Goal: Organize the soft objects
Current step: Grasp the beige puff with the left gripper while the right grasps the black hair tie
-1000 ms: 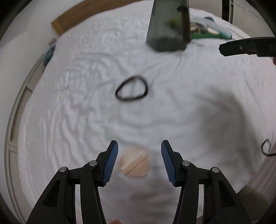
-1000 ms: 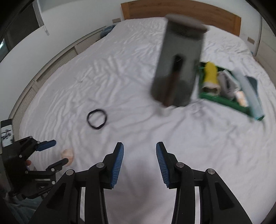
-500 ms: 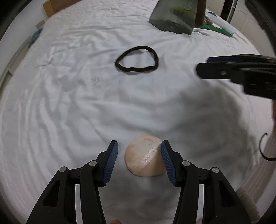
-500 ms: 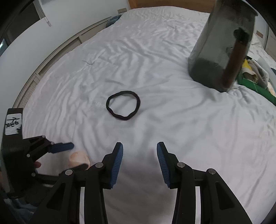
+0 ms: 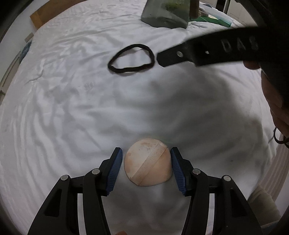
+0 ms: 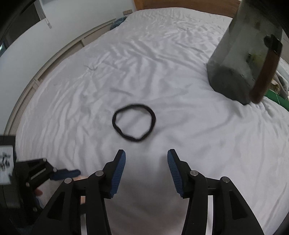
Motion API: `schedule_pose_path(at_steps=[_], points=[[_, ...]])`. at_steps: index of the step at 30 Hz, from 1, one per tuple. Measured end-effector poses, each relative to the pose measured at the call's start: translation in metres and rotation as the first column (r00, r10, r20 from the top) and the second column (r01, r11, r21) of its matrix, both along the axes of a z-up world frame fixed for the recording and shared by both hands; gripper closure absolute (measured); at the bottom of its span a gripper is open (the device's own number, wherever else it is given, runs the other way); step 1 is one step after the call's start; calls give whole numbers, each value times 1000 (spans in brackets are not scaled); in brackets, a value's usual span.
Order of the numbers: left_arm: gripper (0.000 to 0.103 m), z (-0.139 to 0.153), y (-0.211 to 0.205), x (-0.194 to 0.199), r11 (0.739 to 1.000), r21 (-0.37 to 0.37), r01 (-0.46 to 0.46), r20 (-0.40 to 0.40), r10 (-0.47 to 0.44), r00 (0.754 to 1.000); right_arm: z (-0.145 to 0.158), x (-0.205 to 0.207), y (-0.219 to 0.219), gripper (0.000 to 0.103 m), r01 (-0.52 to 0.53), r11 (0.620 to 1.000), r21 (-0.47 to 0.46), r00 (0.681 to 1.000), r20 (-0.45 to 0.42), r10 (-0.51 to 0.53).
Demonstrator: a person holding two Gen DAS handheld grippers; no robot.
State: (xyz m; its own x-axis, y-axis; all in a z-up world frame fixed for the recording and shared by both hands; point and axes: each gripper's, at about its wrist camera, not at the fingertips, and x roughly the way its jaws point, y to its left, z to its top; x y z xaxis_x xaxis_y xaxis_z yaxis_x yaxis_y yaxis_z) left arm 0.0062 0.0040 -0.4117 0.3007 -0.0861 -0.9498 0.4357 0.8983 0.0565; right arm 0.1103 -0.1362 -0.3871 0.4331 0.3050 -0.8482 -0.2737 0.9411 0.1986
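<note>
Down at the left wrist view, my left gripper [image 5: 146, 168] points steeply at the white bedsheet [image 5: 72, 108], with a round peach pad [image 5: 147, 163] lying flat between its blue fingers [image 5: 115, 168]. The jaws stand spread: the right one sits right at the pad's edge, the left one shows a sliver of sheet, so nothing is pinched. Farther up the sheet lies a black hair band [image 5: 131, 58], and one dark finger of the right gripper [image 5: 207, 48] reaches in just beside it. A grey bag [image 5: 165, 13] stands at the far edge.

Over on the right wrist view, my right gripper [image 6: 146, 168] hangs over bare sheet, jaws spread and just now opening wider, nothing between them. The hair band [image 6: 134, 122] lies just ahead of the fingertips, apart from them. The grey bag [image 6: 240, 59] stands upright at right, a brown handle down its side. At lower left I see the left gripper [image 6: 59, 173] low on the sheet, a bit of the peach pad beside it.
</note>
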Motion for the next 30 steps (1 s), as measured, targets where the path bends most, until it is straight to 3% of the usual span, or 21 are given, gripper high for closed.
schedule_pose_path(at_steps=[3, 7, 19, 30], points=[[58, 0, 8, 0, 1000, 9, -12, 12, 12, 1000, -3, 9, 4, 33, 20, 999, 48, 1000, 6, -21], [59, 0, 24, 2, 999, 15, -38, 22, 38, 999, -12, 21, 12, 28, 40, 997, 63, 999, 1, -40], [59, 2, 75, 21, 991, 14, -135, 22, 134, 991, -25, 39, 39, 25, 7, 1000, 23, 1000, 2, -7], [58, -2, 82, 20, 987, 4, -158, 17, 158, 987, -41, 63, 47, 25, -9, 1000, -18, 1000, -21, 8]])
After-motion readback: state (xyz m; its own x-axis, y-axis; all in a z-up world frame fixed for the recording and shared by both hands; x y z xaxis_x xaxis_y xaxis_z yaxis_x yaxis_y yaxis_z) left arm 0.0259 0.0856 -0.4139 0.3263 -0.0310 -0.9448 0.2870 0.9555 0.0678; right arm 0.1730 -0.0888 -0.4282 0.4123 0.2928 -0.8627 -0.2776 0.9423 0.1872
